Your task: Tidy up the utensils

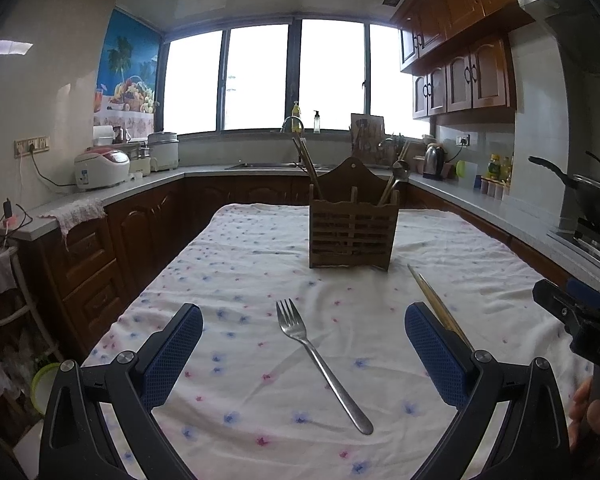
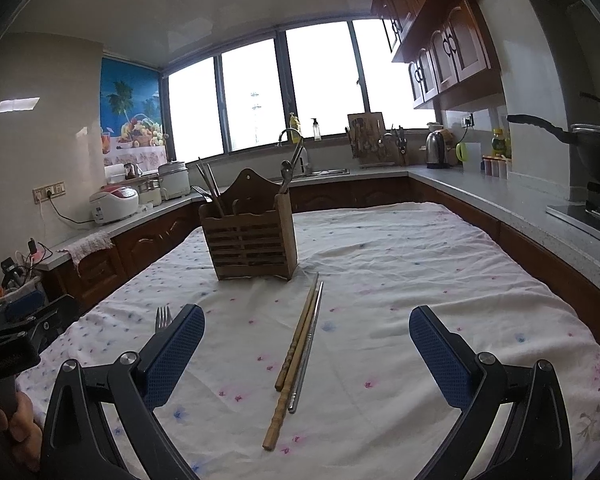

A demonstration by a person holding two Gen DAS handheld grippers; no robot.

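**Two open tools, loose cutlery waiting on the cloth**

Two tools hover low over the worktop (image 1: 260,240), which is covered with a white flowered cloth. The left tool (image 1: 304,356) stands with its blue pads spread wide and grips nothing; the fork (image 1: 320,364) lies directly between them on the cloth. The right tool (image 2: 306,356) is equally wide open and empty, framing the chopsticks (image 2: 296,356).

The wooden holder (image 1: 354,232) stands upright toward the far middle of the worktop, already carrying a few utensils in its compartments, so the loose pieces probably belong there too. Each tool seems lined up on its own target, likely so both can be picked in turn without crossing.

The fork's long axis runs away from the left camera on a slant: tines toward the holder, handle end nearer and to the right. The chopsticks, two wooden and one metal, lie touching side by side, their long axes pointing roughly at the holder's near right corner, thicker ends nearest the right camera.
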